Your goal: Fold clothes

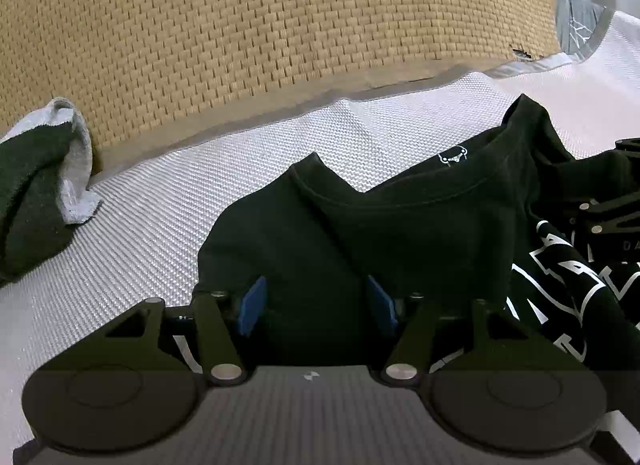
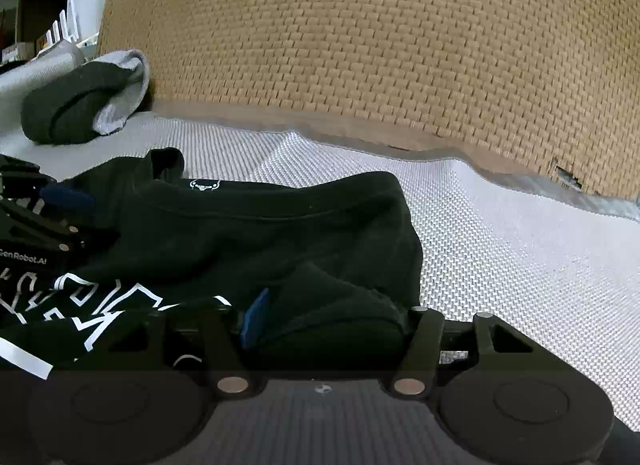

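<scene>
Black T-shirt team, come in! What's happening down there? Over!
Left gripper open, right gripper open, both straddling black T-shirt fabric. Shirt bunched, unfolded, on white mat. Rolled garment off aside, clear.

"GenRobot.AI" on left claw (image 2: 24, 225), "DA" on right claw (image 1: 624, 225), shirt (image 2: 280, 233) lettering unreadable

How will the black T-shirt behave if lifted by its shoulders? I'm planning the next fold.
The black T-shirt will probably be floppy: it already lies in soft humps and creases on the white cloth. It looks light, being thin knit. It may sag in the middle, since the collar already droops between its raised ends.
</scene>
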The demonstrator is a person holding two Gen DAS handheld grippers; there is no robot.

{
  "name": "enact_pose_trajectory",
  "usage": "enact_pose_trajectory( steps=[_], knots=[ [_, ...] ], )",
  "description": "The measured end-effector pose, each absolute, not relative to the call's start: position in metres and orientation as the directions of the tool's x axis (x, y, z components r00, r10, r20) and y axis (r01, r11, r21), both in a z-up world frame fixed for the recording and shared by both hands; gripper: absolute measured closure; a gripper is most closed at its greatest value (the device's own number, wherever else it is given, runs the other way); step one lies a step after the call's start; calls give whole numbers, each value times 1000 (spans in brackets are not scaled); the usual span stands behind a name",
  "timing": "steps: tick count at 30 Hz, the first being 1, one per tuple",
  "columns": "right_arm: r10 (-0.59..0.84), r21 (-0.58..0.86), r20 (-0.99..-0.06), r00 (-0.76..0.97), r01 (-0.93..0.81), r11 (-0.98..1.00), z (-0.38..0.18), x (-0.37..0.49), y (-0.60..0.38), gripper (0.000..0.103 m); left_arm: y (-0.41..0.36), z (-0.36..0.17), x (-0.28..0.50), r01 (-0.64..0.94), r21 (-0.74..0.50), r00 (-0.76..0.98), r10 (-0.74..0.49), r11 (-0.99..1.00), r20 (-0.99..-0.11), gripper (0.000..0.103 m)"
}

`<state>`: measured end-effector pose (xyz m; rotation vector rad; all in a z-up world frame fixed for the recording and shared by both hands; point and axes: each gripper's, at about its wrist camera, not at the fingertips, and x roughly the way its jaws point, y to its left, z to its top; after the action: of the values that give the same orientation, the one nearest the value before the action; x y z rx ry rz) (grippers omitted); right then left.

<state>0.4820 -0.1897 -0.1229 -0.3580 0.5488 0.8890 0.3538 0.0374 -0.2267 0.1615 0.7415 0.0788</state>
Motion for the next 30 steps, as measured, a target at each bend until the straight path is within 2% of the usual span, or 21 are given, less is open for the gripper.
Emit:
enact_pose_trajectory(
  steps=[16,24,26,27,28,30],
  knots=[
    [625,-117,-572,531,-807,579,-129,478,-187,43,35,-229,353,-33,189,748,150,981,-646,43],
    [631,-102,-571,525,-808,580,-127,478,-189,45,20,-231,352,-121,215,746,232,969,-624,46],
    [625,-122,-564,539,-804,582,-126,473,-189,52,20,-229,353,-122,214,739,233,969,-632,49],
    [618,-145,-570,542,-806,574,-126,470,-186,60,20,-227,353,-115,219,738,231,969,-634,52],
    [616,-161,-578,535,-815,557,-125,467,-183,73,20,-227,353,-109,221,738,228,969,-635,55],
    [617,-175,-591,520,-829,531,-123,461,-177,81,12,-225,355,-77,247,733,222,966,-643,81]
  ],
)
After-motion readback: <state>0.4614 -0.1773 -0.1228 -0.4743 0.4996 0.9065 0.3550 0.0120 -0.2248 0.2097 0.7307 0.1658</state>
